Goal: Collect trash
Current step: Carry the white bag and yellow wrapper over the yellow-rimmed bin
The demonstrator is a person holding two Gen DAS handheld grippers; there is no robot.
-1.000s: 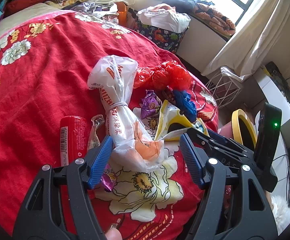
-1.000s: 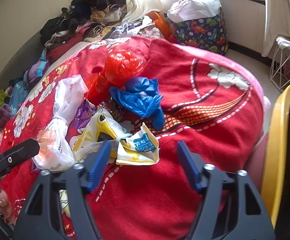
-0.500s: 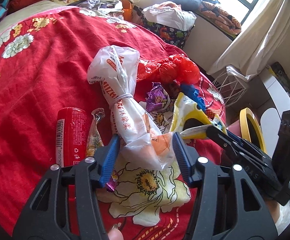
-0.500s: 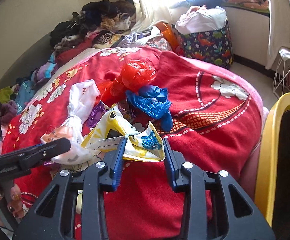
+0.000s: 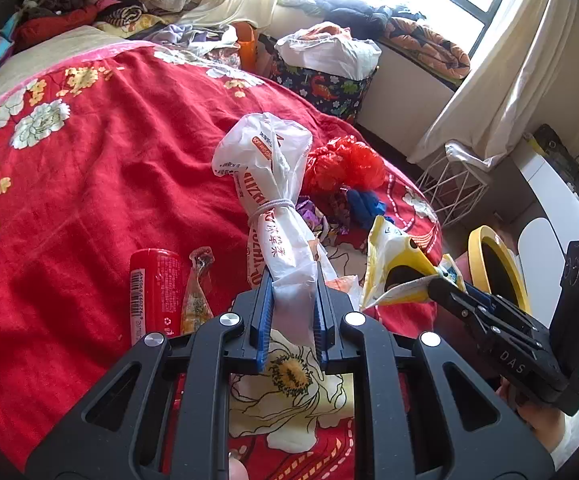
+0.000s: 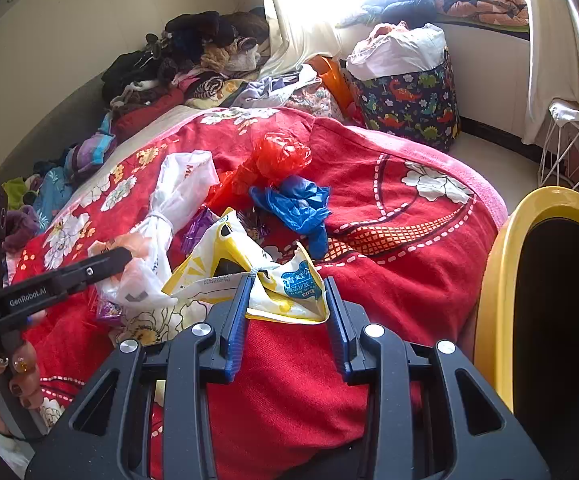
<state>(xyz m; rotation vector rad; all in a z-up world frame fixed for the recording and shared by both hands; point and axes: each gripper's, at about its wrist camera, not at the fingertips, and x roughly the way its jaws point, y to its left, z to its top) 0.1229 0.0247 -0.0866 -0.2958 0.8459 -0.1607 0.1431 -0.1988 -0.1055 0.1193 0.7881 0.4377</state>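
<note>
A: Containers? Dinosaur-print bin (image 6: 409,108) far by the window, stuffed with white cloth. Yellow-rimmed bin (image 6: 501,280) near right, inside dark.

B: Writing: "GenRobot.AI" on the left gripper (image 5: 292,300), "DAS" on the right gripper (image 6: 287,304).

A: Left jaws closing, pinching the white knotted bag (image 5: 277,208) mid-blanket (image 5: 89,200). Right, angled down, pinches the yellow wrapper (image 6: 249,268) just right of it.

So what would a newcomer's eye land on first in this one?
The red flowered blanket fills both views, with a heap of trash in its middle. The left gripper is closing on a tied white bag, and the right gripper grips a yellow wrapper beside it. Behind them lie a red bag and a blue bag, and a yellow-rimmed bin waits at the right.
</note>
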